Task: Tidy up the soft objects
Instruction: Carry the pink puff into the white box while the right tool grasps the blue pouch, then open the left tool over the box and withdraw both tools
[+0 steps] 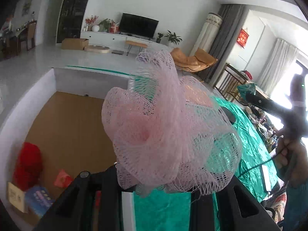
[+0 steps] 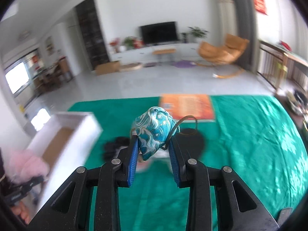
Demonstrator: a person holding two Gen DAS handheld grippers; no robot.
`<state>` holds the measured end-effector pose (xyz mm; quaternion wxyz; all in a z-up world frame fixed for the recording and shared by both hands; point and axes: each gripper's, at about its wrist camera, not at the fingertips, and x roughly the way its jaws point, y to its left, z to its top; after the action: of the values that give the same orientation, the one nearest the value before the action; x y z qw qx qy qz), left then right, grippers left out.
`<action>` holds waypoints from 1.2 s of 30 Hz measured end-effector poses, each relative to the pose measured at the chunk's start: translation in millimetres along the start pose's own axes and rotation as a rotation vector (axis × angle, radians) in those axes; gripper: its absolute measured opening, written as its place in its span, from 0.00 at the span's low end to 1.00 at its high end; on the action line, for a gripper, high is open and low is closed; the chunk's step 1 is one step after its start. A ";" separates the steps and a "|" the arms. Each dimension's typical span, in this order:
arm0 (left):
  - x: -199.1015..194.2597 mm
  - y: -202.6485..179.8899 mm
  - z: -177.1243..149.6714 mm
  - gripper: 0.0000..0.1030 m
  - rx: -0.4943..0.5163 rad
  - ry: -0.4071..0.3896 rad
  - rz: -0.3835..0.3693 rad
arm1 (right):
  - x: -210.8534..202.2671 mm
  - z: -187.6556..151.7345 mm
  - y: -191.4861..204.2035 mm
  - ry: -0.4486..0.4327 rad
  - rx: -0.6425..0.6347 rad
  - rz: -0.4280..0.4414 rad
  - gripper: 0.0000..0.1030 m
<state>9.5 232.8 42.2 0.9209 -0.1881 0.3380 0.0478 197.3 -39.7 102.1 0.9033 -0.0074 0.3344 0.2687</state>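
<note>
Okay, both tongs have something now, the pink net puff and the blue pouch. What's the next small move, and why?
Probably carry the pink mesh puff left over the white box and let go there. The left tongs are shut on the puff, held clear of the green cloth, and the box's brown floor already holds a red fluffy item. The right tongs grip the blue patterned pouch, which could follow.

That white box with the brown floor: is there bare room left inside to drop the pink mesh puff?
Yes. The white box is mostly bare in its middle and far end. Its near left corner is crowded: red yarn, a small red packet, a blue pack.
</note>
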 end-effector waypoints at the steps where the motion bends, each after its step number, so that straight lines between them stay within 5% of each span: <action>1: -11.1 15.4 0.2 0.27 -0.008 -0.006 0.046 | 0.1 1.9 22.6 0.005 -0.029 0.047 0.31; 4: -34.8 56.7 -5.4 0.36 -0.038 -0.003 0.204 | 8.6 -5.8 101.6 0.047 -0.086 0.243 0.32; 6: -41.1 80.0 -14.7 0.84 -0.065 0.017 0.303 | 19.8 -13.3 145.9 0.091 -0.094 0.376 0.33; 7: -43.1 90.6 -19.7 0.93 -0.083 0.027 0.345 | 27.2 -18.4 164.4 0.120 -0.085 0.434 0.36; 8: -45.5 98.1 -25.4 0.97 -0.099 0.029 0.372 | 36.7 -24.2 181.3 0.159 -0.070 0.492 0.47; 9: -46.7 105.0 -29.8 0.97 -0.115 0.040 0.389 | 46.0 -29.7 192.3 0.201 -0.059 0.545 0.76; 13: -47.2 106.1 -40.1 0.97 -0.140 0.027 0.378 | 62.8 -50.8 195.0 0.249 -0.033 0.584 0.80; 16: -36.5 81.1 -35.7 0.97 -0.098 -0.013 0.351 | 67.9 -65.1 153.2 0.228 -0.002 0.482 0.80; 19: -14.3 44.8 -24.4 0.97 -0.033 -0.021 0.239 | 71.5 -87.2 104.1 0.183 -0.012 0.244 0.80; 23: 30.9 -28.1 -25.8 0.97 0.056 0.059 0.044 | 88.3 -136.4 32.9 0.192 -0.025 -0.090 0.80; 27: 89.6 -84.6 -50.3 0.97 0.097 0.170 -0.102 | 98.1 -175.5 -19.5 0.224 0.033 -0.234 0.80; 33: 174.0 -117.7 -81.4 0.97 0.262 0.232 0.096 | 102.9 -180.9 -50.2 0.219 0.037 -0.342 0.81; 36: 197.4 -115.1 -91.1 0.97 0.320 0.279 0.156 | 105.2 -177.7 -61.4 0.224 0.105 -0.325 0.83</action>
<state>130.6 84.2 -111.9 0.8769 -0.0177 0.4789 0.0382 187.3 -76.0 -110.0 0.8912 -0.0442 0.4405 0.0990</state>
